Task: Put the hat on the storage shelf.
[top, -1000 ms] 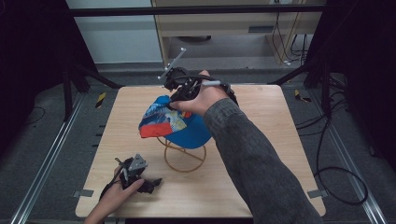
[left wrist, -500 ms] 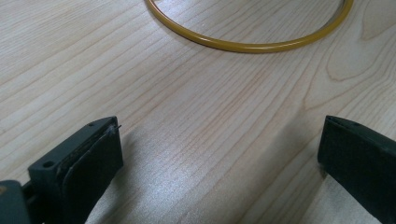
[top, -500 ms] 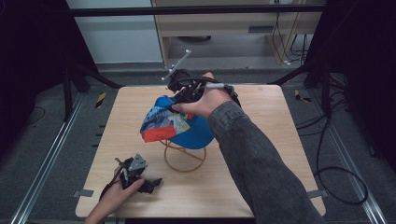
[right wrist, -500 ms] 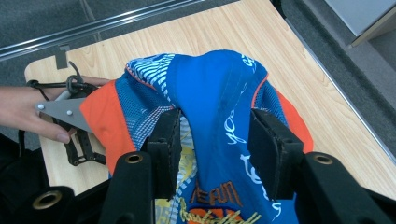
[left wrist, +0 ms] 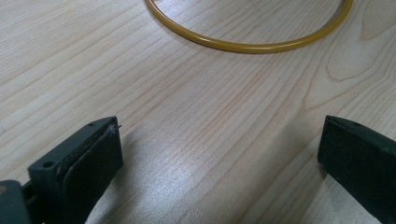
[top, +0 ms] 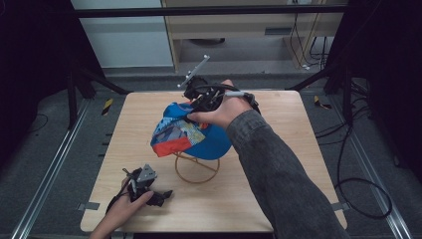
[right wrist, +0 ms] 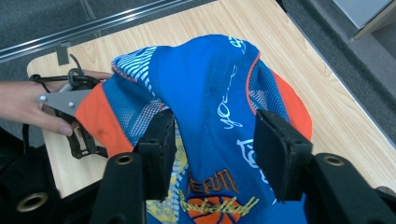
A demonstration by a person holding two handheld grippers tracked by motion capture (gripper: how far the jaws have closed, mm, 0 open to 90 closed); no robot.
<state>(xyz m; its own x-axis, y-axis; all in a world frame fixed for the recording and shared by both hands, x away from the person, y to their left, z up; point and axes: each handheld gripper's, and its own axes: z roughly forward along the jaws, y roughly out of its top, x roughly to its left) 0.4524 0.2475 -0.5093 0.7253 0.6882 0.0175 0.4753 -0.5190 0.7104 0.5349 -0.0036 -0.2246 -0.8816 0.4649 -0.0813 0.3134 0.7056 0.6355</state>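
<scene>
A blue cap (top: 199, 137) with orange and patterned panels sits over a yellow wire stand whose base ring (top: 196, 172) lies on the wooden table (top: 298, 164). My right gripper (top: 194, 112) is at the cap's far top edge. In the right gripper view its jaws (right wrist: 215, 144) stand on either side of a raised fold of the cap (right wrist: 219, 93) and pinch it. My left gripper (top: 161, 194) rests on the table near the front left, open with nothing in it. In the left gripper view its jaws (left wrist: 219, 154) are wide apart over bare wood, with the yellow ring (left wrist: 252, 45) just ahead.
Metal rails run along the floor on both sides of the table. A cabinet and cables stand beyond the far edge. The person's left hand (right wrist: 23, 102) lies at the table's near corner in the right gripper view.
My right hand and the cap have shifted very slightly to the right. The left gripper has stayed where it was.
</scene>
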